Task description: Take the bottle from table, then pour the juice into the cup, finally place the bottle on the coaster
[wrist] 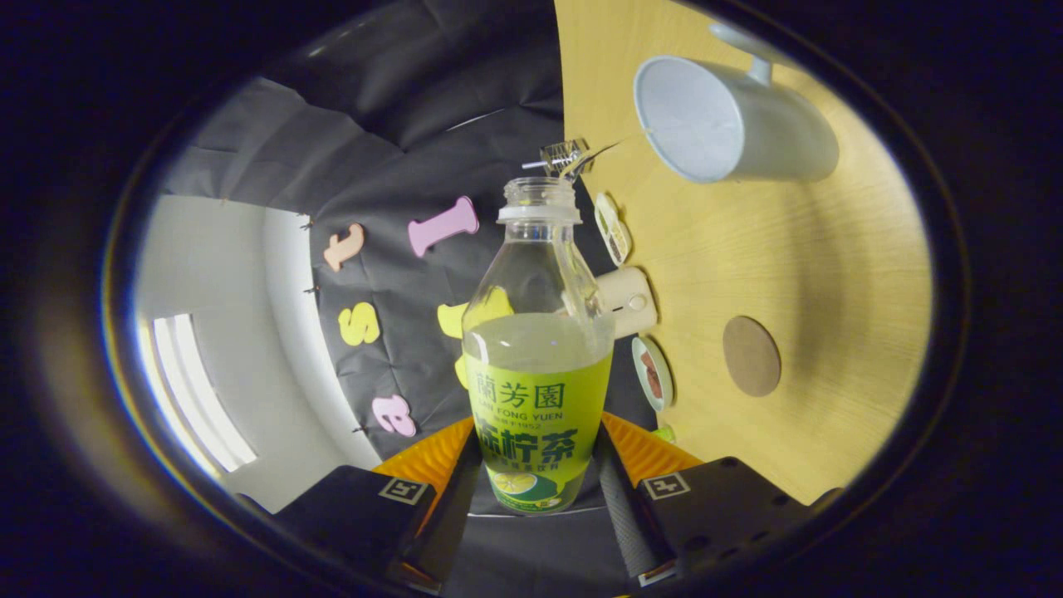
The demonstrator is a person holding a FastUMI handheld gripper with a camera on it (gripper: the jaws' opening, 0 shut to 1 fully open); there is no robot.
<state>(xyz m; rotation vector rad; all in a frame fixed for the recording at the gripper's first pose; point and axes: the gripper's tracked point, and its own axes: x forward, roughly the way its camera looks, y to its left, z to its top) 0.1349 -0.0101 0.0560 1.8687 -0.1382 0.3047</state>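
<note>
With the gripper (538, 477) clamped on the uncapped bottle (538, 365) at its label, we judge it half-full, thin-walled, slippery; cup (731, 120) beyond its mouth.

A recording booth: black cloth wall (399, 149) behind wooden table (830, 249)

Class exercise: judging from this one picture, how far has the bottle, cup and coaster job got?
Done: the uncapped bottle is off the table, clamped between the fingers of the gripper. In hand: the view is rolled sideways, so the bottle is tipping toward the white cup, though no juice shows leaving its mouth yet. Left: the pour itself, then setting the bottle on the round brown coaster, which lies bare.
</note>
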